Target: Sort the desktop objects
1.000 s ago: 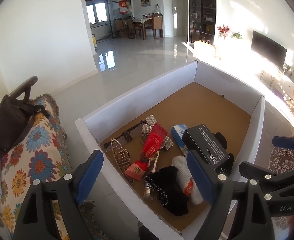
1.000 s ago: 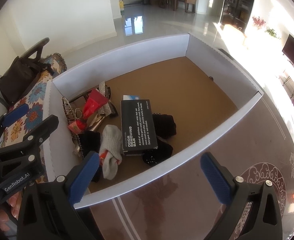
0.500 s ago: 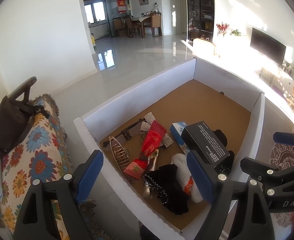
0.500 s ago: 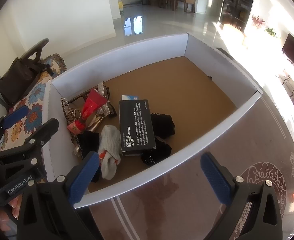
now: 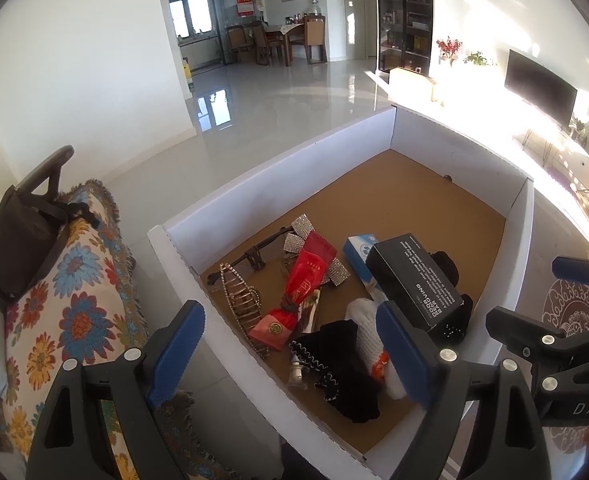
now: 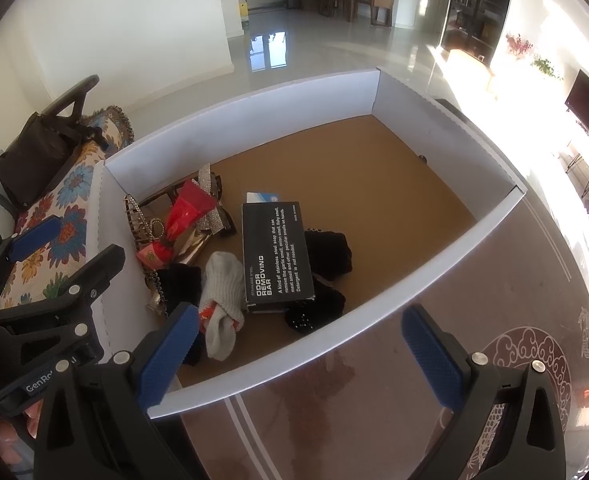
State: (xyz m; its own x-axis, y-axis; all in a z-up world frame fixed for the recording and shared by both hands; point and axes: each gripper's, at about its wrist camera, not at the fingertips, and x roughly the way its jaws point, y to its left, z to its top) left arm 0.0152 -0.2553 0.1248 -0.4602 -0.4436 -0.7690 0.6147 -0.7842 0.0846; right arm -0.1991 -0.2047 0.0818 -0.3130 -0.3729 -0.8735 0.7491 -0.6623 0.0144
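Above, from the left wrist camera, the left gripper (image 5: 290, 340) hangs over the near corner of a white-walled box (image 5: 294, 168) with a brown floor, its blue-padded jaws having just been opening and now spread wide, with nothing pressed between them. Clutter fills that near corner: a black carton (image 5: 412, 280) lies tilted across a blue-and-white packet (image 5: 356, 246), a red pouch (image 5: 306, 276) rests over a rhinestone bow (image 5: 300, 232), a gold hair comb (image 5: 240, 300) sits beside the left wall, and a white sock (image 5: 364, 320) lies against a black cloth (image 5: 340, 364). A floral throw (image 5: 74, 300) and a dark bag (image 5: 12, 248) sit to the left, outside the box. From the right wrist camera, the right gripper (image 6: 298, 354) is poised above the box's near wall (image 6: 334, 340) and the reddish-brown table (image 6: 374, 400), its jaws parted wide and holding nothing. The carton, printed "ODOR REMOVING BAR," lies beside the sock and partly over a black garment (image 6: 328, 250). The box's far half is bare.
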